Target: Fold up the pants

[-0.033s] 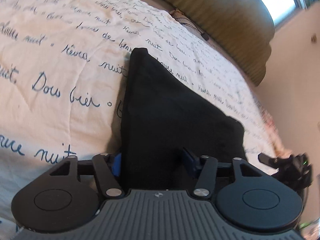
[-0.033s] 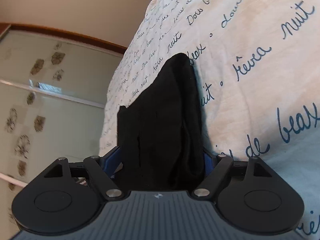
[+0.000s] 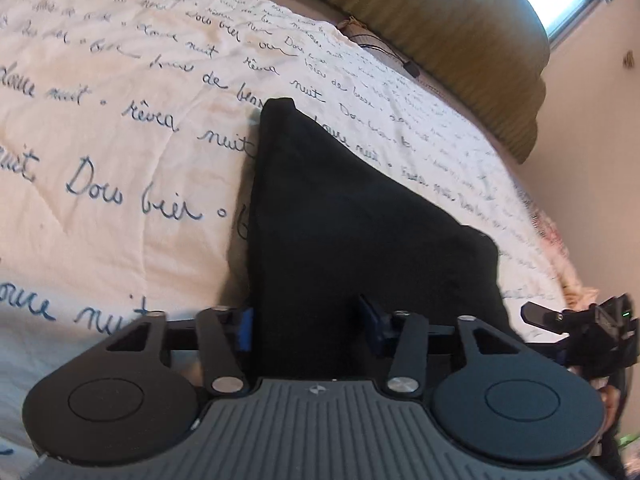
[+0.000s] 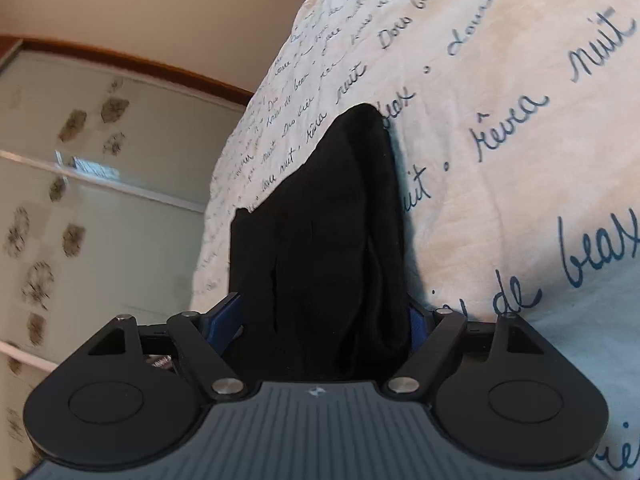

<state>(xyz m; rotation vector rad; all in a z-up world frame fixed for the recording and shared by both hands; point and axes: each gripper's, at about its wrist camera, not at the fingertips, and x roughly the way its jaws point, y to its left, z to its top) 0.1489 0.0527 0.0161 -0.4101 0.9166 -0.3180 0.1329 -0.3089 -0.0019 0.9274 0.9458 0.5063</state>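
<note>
Black pants (image 3: 360, 240) lie in a folded bundle on the script-printed duvet (image 3: 120, 140), one end between the closing jaws of our left gripper (image 3: 308, 328). Our right gripper (image 4: 324, 320) stands spread wide around the other end (image 4: 320, 240). We judge a fresh grab for the next fold.

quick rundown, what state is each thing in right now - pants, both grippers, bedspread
black pants: folded into a bundle on the bed, between both grippers' jaws
left gripper: jaws closing around the pants' edge
right gripper: jaws wide, pants bundle filling the gap
bedspread: spread flat under the pants
</note>
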